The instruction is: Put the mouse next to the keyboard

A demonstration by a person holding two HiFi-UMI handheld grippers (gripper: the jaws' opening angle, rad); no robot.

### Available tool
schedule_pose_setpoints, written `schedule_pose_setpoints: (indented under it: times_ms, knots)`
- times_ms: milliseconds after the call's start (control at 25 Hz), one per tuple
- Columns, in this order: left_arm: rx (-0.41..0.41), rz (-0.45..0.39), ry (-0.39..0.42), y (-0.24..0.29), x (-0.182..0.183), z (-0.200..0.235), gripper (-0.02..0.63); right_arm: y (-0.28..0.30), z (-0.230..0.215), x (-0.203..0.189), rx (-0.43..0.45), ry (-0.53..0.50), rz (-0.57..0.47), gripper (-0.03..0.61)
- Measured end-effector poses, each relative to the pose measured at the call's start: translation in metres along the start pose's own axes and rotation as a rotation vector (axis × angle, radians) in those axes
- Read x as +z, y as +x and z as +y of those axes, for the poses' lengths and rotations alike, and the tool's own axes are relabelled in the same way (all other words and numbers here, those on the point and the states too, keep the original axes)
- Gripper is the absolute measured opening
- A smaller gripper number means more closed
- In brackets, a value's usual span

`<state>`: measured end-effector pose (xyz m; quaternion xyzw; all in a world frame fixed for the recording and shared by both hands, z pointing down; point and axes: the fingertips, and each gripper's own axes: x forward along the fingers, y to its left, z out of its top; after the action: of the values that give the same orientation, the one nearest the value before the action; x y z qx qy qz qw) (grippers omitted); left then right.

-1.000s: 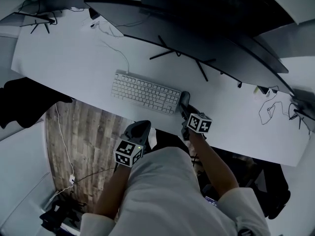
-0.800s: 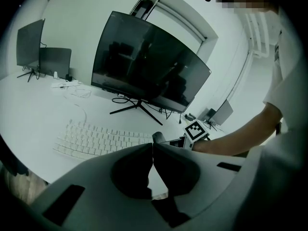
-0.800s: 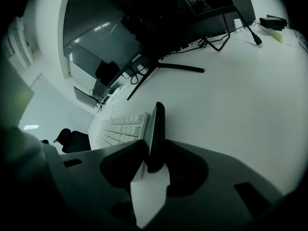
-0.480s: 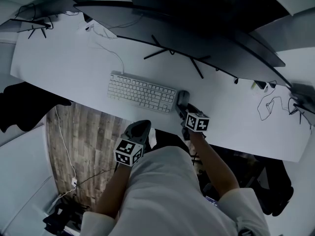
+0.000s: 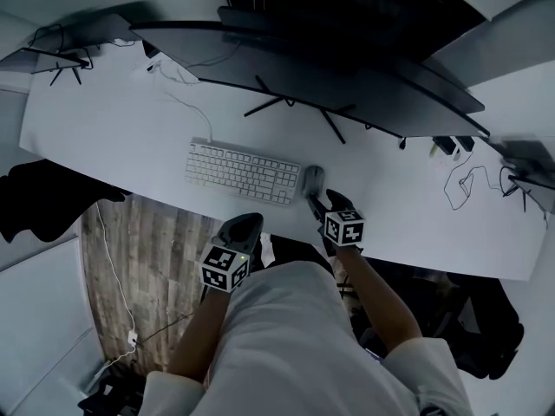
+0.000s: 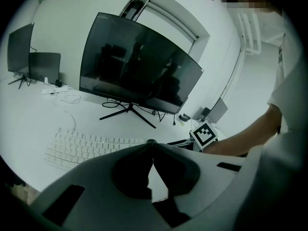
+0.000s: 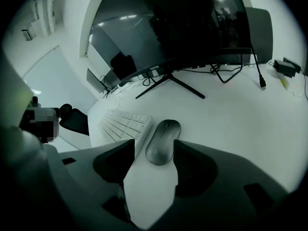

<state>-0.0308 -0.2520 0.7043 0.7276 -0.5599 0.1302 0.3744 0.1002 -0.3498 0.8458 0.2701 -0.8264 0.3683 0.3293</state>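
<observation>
The mouse [image 7: 163, 141] lies flat on the tabletop [image 5: 113, 120] just beside the right end of the keyboard [image 5: 241, 172]. Its long axis runs along that short edge, and whether the two touch I cannot tell. The right tongs [image 5: 317, 199] sit at the mouse's near end, pointing along its long axis and tilted down. Their jaws have just been opening and now stand wide, with the rear of the mouse between them but the pads clear of its sides. The placing looks done, so the coming move is likely a withdrawal. Since the mouse lies straight ahead of the right tongs, pulling back along that axis should leave it beside the keyboard, while a sideways drift could knock it. The left tongs [image 6: 152, 148] are pressed together on nothing, off the keyboard's near side and past the tabletop's edge, farther from the mouse than the right.
</observation>
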Motion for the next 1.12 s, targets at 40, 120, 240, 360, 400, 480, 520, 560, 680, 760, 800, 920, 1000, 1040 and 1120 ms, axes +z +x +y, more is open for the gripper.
schedule_pose_setpoints:
  times_ms: [40, 120, 240, 360, 400, 480, 520, 560, 680, 760, 800, 920, 1000, 1040, 1120]
  knots:
    - [-0.001, -0.006, 0.004, 0.000, 0.001, -0.001, 0.018, -0.003, 0.002, 0.002, -0.001, -0.014, -0.009, 0.262]
    - [-0.003, -0.016, 0.013, -0.002, 0.004, -0.001, 0.018, -0.010, 0.004, 0.005, -0.009, -0.030, -0.031, 0.241]
    - [-0.007, -0.026, 0.025, -0.006, 0.004, -0.003, 0.018, -0.021, 0.005, 0.010, -0.028, -0.046, -0.066, 0.203]
    - [-0.020, -0.030, 0.040, -0.012, 0.006, -0.003, 0.018, -0.034, 0.008, 0.018, -0.044, -0.057, -0.105, 0.147]
    - [-0.026, -0.032, 0.049, -0.014, 0.007, -0.002, 0.018, -0.038, 0.010, 0.020, -0.049, -0.056, -0.120, 0.134]
    - [-0.038, -0.037, 0.064, -0.018, 0.008, -0.001, 0.018, -0.046, 0.012, 0.022, -0.064, -0.048, -0.147, 0.113]
    - [-0.044, -0.041, 0.070, -0.022, 0.008, -0.001, 0.018, -0.050, 0.014, 0.022, -0.073, -0.043, -0.158, 0.102]
    - [-0.048, -0.046, 0.074, -0.025, 0.007, 0.000, 0.018, -0.054, 0.015, 0.021, -0.081, -0.038, -0.168, 0.095]
    - [-0.062, -0.059, 0.083, -0.040, 0.000, 0.002, 0.018, -0.065, 0.025, 0.013, -0.108, -0.035, -0.191, 0.072]
    - [-0.070, -0.062, 0.086, -0.053, -0.008, 0.003, 0.018, -0.074, 0.032, 0.006, -0.127, -0.034, -0.200, 0.063]
    - [-0.074, -0.063, 0.088, -0.059, -0.012, 0.003, 0.018, -0.079, 0.037, 0.004, -0.135, -0.032, -0.207, 0.060]
    - [-0.082, -0.073, 0.094, -0.078, -0.023, 0.005, 0.018, -0.094, 0.052, 0.003, -0.148, -0.046, -0.234, 0.051]
    - [-0.086, -0.081, 0.097, -0.090, -0.030, 0.008, 0.018, -0.104, 0.064, 0.003, -0.152, -0.063, -0.251, 0.048]
    - [-0.087, -0.087, 0.098, -0.097, -0.034, 0.008, 0.018, -0.108, 0.070, 0.002, -0.153, -0.071, -0.258, 0.046]
    - [-0.088, -0.098, 0.098, -0.111, -0.041, 0.009, 0.018, -0.117, 0.084, -0.001, -0.154, -0.093, -0.269, 0.046]
